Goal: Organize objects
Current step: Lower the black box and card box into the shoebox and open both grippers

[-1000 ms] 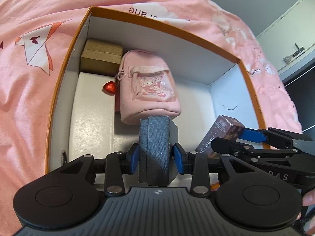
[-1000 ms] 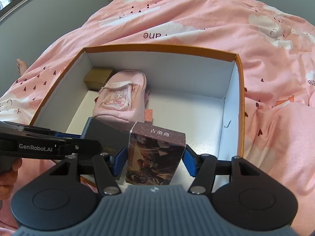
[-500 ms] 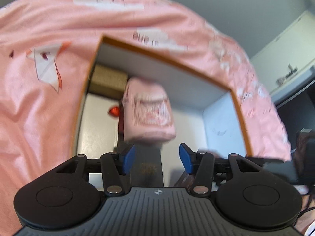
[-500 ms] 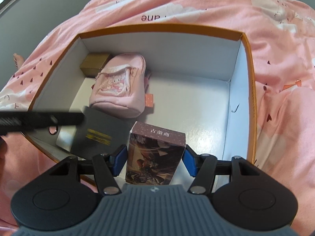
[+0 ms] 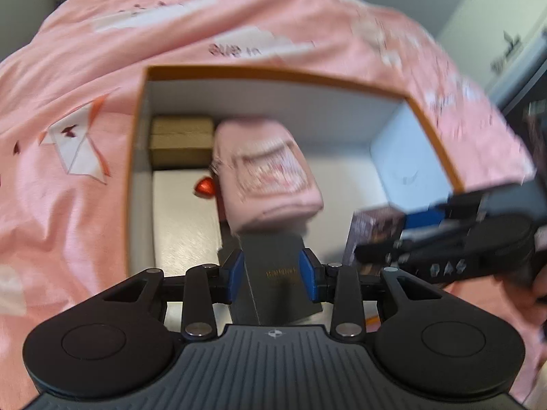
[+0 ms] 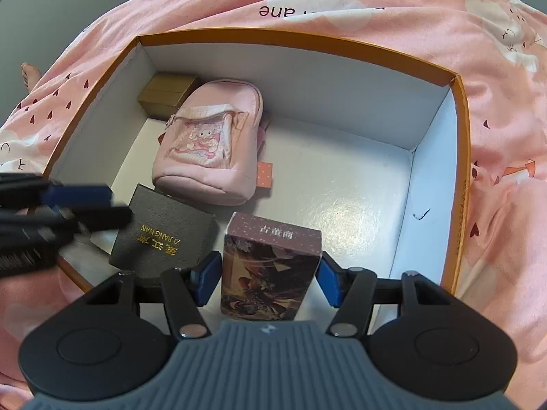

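An orange box (image 6: 307, 39) with white inner walls lies open on a bed, on a pink duvet (image 6: 342, 0) printed with hearts and clouds.

The left gripper (image 5: 272, 270) reaches in at the box's near left corner. Its fingers (image 5: 236, 275) have just been closing, and a dark grey case (image 6: 167, 235) stands between them. In the blurred left wrist view the blue pads sit against both of its narrow sides, clenched on it. The case is flat and square-edged with a fine woven texture. Its broad face, turned up and tilted, carries gold lettering. Its near corner hangs over the box's near rim.

The right gripper (image 6: 270, 278) is clamped on a card box (image 6: 271, 270), with a blue pad pressed to each long side. It is a tall, slim carton. Its mauve top flap bears pale characters, and its front shows a dark illustrated figure in browns and oranges. It stands upright above the near edge of the orange box, just right of the grey case. Whether its base touches the floor of the box cannot be told.

A pink mini backpack (image 6: 212, 147) with a cartoon patch lies further in, towards the far left. A red heart charm (image 5: 205, 188) hangs at its side. A brown cardboard carton (image 6: 167, 94) sits in the far left corner.
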Available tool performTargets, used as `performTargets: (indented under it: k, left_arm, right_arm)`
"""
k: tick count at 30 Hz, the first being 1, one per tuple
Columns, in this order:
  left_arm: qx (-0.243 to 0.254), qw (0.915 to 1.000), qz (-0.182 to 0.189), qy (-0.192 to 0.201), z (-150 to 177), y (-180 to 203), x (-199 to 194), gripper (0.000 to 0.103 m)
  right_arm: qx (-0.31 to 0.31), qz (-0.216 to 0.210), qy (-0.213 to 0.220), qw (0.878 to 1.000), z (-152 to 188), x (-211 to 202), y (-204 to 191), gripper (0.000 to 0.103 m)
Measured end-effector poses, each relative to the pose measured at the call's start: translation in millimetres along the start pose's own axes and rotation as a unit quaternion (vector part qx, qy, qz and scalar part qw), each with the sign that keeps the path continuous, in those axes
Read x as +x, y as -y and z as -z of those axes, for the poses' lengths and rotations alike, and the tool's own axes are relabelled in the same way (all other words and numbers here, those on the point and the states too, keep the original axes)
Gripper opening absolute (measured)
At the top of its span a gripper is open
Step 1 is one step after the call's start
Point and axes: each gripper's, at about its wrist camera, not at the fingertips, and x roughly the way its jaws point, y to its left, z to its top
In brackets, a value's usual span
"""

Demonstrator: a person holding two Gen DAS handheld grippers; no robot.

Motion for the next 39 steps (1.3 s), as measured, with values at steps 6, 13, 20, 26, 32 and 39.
performTargets:
  k: [6, 13, 20, 26, 32, 39]
  left_arm:
    - [0.006, 0.9993, -0.015, -0.033, -1.5, 2.1, 20.5, 0.040]
    - [-0.021, 0.9995, 0.008, -0.023, 2.3, -8.5, 18.3, 0.040]
    - [-0.041, 0.9988, 0.016, 0.024, -2.0, -16.5, -1.7, 0.040]
    - [-0.044, 0.9985, 0.023, 0.022, 0.9, -14.7, 1.4, 0.040]
    - [-0.049, 0.9981, 0.030, 0.022, 3.1, -14.6, 3.3, 0.040]
    - [-0.049, 0.9979, 0.033, 0.025, 4.6, -15.4, 4.4, 0.040]
  right_arm:
    - [-0.009, 0.000, -0.007, 1.000, -2.1, -0.2, 3.6, 0.062]
    - [0.000, -0.014, -0.022, 1.000, -9.1, 5.5, 11.3, 0.062]
    - [0.031, -0.048, -0.088, 0.995, -26.0, 22.5, 20.1, 0.061]
    - [0.094, -0.078, -0.120, 0.985, -32.3, 47.2, 29.9, 0.054]
    - [0.118, -0.096, -0.125, 0.980, -27.1, 51.3, 35.6, 0.053]
    - [0.124, -0.103, -0.128, 0.979, -20.5, 50.5, 39.5, 0.036]
